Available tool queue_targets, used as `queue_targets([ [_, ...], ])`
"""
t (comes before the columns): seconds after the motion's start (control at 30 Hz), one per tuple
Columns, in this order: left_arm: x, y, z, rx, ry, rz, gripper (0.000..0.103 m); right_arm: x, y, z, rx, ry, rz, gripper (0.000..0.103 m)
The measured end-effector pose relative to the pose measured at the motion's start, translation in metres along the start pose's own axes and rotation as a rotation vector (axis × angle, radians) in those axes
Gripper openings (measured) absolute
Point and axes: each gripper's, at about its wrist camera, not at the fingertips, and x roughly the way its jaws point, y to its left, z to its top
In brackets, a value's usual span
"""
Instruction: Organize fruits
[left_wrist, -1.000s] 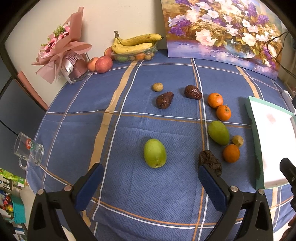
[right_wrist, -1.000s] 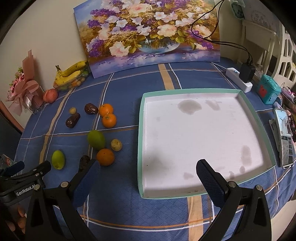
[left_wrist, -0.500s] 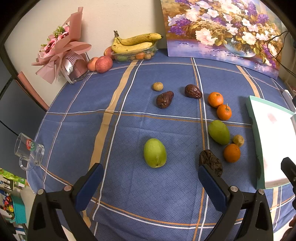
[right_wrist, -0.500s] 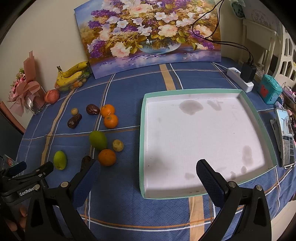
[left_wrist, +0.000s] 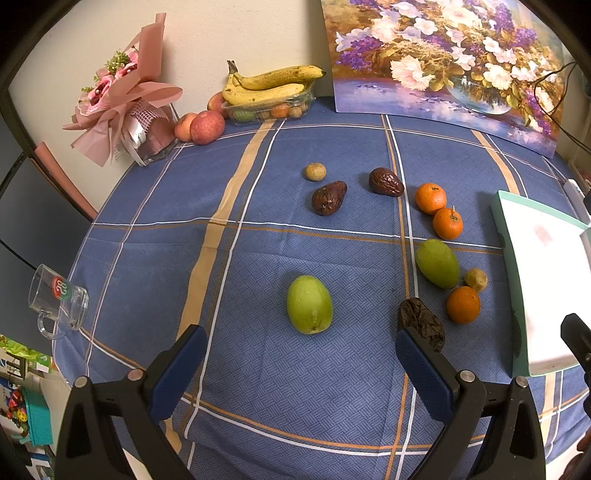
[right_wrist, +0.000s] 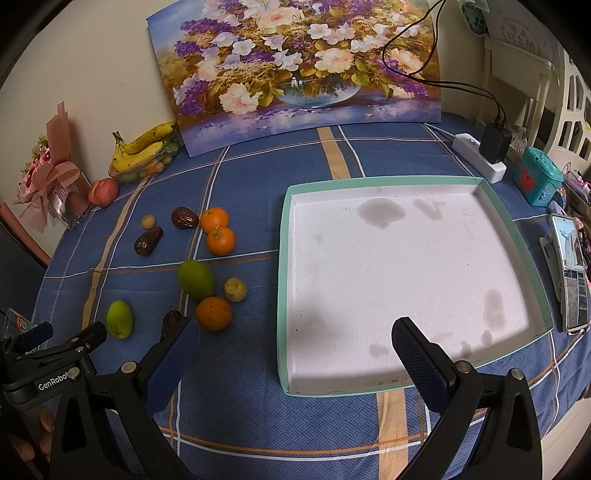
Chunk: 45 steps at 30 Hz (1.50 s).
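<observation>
The right gripper (right_wrist: 295, 347) had slid a little to the left since a second before, so the tray (right_wrist: 286, 258) sat more to the right in its view. The left gripper (left_wrist: 299, 354) had barely moved. Both had their jaws wide apart, holding nothing. The light green fruit (left_wrist: 309, 305) lay at 12 o'clock from the left gripper. The oranges (left_wrist: 430, 198) lay at 2 o'clock, near the tray.

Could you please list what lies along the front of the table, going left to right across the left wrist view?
Glass mug → light green fruit → dark wrinkled fruit → orange → white tray.
</observation>
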Motion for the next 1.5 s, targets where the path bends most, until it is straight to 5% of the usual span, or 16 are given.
queue_targets([
  [1.1,0.003,0.004,0.002,-0.025,0.006,-0.021,0.103,0.002,0.001,-0.001,-0.004,0.007,-0.012,0.103],
  [1.5,0.016,0.055,0.018,-0.271,-0.083,-0.089,0.103,0.015,0.041,0.015,-0.087,0.017,0.168,0.103],
])
